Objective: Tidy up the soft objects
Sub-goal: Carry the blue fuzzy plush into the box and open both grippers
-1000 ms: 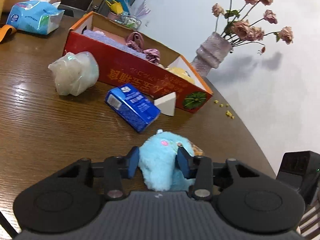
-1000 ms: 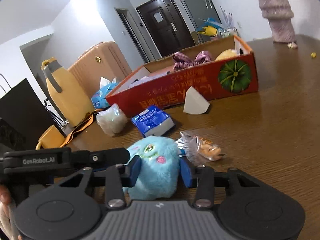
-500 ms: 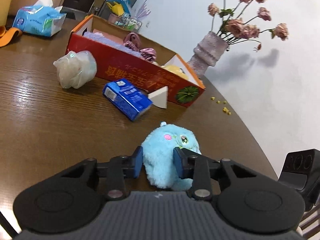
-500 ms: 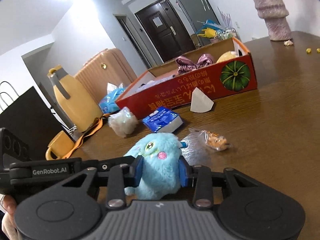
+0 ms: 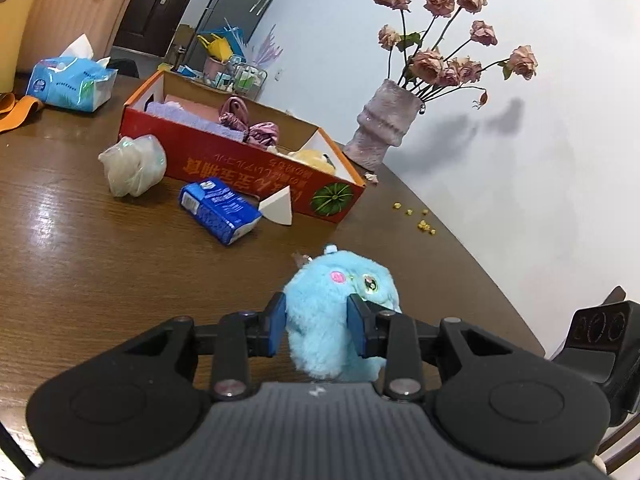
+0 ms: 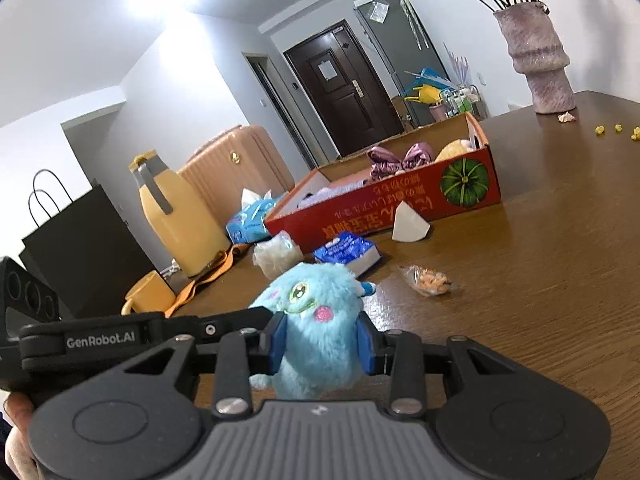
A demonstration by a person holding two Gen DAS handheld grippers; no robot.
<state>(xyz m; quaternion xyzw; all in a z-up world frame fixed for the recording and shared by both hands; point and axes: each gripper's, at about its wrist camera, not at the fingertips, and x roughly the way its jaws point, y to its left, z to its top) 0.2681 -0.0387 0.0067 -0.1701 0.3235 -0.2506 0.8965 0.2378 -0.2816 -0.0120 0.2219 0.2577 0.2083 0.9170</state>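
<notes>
A fluffy blue plush toy (image 5: 332,312) is held above the wooden table, clamped from two sides. My left gripper (image 5: 316,330) is shut on it, and my right gripper (image 6: 320,344) is shut on it too; the toy also shows in the right wrist view (image 6: 312,320). The red cardboard box (image 5: 256,168) with purple scrunchies, a folded cloth and a yellow plush stands further back; it also shows in the right wrist view (image 6: 400,208). The left gripper's body shows at the left of the right wrist view.
Near the box lie a blue tissue pack (image 5: 218,210), a white wedge sponge (image 5: 278,210) and a bagged white bundle (image 5: 134,164). A small wrapped snack (image 6: 430,280) lies on the table. A vase of dried roses (image 5: 382,124), a tissue bag (image 5: 70,84), a yellow jug (image 6: 176,220).
Both grippers have closed on the blue plush and lifted it off the table. The wrapped snack that lay beside it stays on the table.
</notes>
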